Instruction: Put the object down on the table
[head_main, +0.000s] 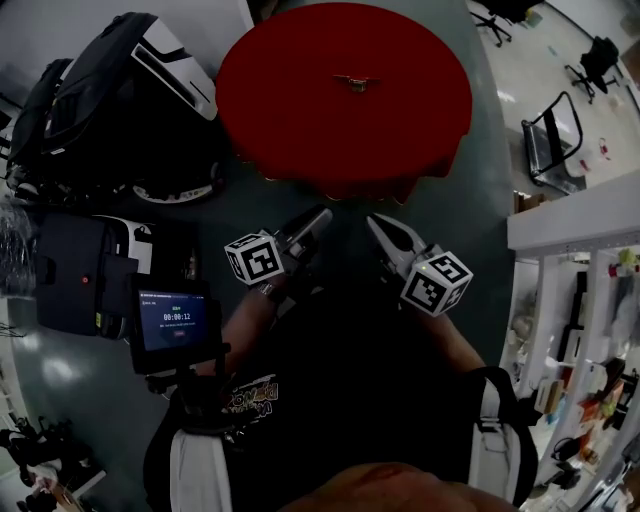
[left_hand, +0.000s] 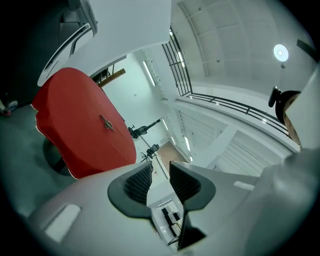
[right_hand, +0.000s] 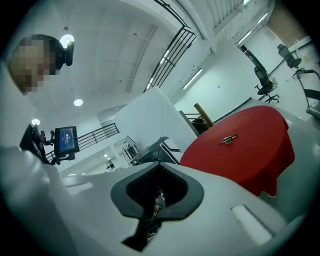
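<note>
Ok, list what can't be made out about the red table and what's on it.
- Metal object on the red table: too small in every view to identify.
- Table's support: head view, hidden under its top.
- Table's near side: right gripper view, behind the right gripper body.

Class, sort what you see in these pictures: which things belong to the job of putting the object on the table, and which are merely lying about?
Belongs to the job:
red table
small metal object lying on it
left gripper, open, empty
right gripper, shut, empty

Lying about:
timer screen
office chair
shelves
</note>
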